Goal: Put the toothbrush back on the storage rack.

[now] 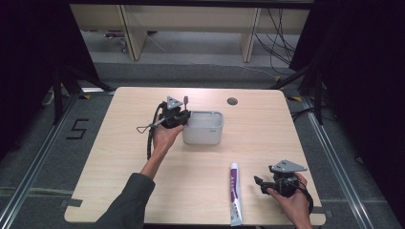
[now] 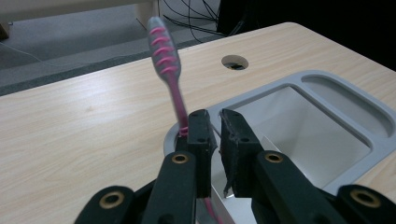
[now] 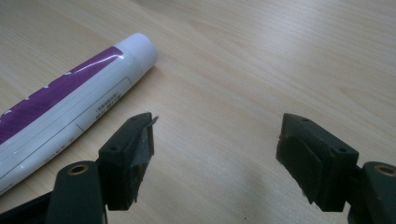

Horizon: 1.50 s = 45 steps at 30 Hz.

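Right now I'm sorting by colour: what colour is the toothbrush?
Pink and grey toothbrush, clearest in the left gripper view.

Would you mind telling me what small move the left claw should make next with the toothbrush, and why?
Probably open the left claw and let go. The toothbrush already stands with its handle down in the small round slot at the corner of the grey holder, bristle head up. The right claw waits open beside the toothpaste tube, likely the next pick.
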Tool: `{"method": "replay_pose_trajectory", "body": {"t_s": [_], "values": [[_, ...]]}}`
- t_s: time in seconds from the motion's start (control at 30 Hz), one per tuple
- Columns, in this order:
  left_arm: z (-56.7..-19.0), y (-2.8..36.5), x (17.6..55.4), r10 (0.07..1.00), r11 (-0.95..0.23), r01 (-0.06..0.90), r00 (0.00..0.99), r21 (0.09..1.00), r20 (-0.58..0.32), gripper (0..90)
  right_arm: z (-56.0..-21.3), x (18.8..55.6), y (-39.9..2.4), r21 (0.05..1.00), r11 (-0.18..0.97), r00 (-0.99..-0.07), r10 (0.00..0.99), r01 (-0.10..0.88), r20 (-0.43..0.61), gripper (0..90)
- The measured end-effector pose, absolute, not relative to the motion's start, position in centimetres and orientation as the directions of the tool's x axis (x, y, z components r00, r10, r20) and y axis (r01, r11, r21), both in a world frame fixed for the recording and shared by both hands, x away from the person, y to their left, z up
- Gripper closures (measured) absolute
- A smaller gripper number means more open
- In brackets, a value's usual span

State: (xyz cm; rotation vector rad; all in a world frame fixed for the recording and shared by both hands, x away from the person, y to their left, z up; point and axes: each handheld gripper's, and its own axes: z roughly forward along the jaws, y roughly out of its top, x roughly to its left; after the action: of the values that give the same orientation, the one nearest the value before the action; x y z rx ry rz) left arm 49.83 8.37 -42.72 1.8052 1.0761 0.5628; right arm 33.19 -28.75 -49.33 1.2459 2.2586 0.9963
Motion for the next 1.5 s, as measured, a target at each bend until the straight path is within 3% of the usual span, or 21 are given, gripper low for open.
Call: {"method": "replay_pose_trajectory", "body": {"t_s": [0.23, 0.4, 0.87, 1.27, 1.5], "values": [[-42.1, 8.6, 49.5, 0.857, -0.187, 0.426, 0.511, 0.885, -0.065, 79.6, -49.4, 33.6, -29.1, 0.753, 0.394, -0.56, 0.827, 0.527, -0.042, 27.9], [-41.5, 8.9, 49.2, 0.858, -0.202, 0.444, 0.509, 0.873, -0.06, 65.6, -49.3, 33.4, -29.1, 0.748, 0.381, -0.542, 0.84, 0.544, -0.034, 27.9], [-40.3, 9.4, 46.8, 0.853, -0.209, 0.44, 0.519, 0.873, -0.058, 47.6, -49.4, 33.5, -29.1, 0.752, 0.395, -0.556, 0.83, 0.527, -0.047, 27.9], [-40.0, 10.6, 43.8, 0.834, -0.233, 0.428, 0.55, 0.873, -0.047, 35.5, -49.4, 33.5, -29.2, 0.751, 0.397, -0.556, 0.83, 0.527, -0.049, 28.0], [-41.1, 11.9, 42.4, 0.834, -0.195, 0.455, 0.543, 0.869, -0.097, 33.4, -49.4, 33.5, -29.2, 0.753, 0.395, -0.551, 0.833, 0.526, -0.051, 28.0]]}}
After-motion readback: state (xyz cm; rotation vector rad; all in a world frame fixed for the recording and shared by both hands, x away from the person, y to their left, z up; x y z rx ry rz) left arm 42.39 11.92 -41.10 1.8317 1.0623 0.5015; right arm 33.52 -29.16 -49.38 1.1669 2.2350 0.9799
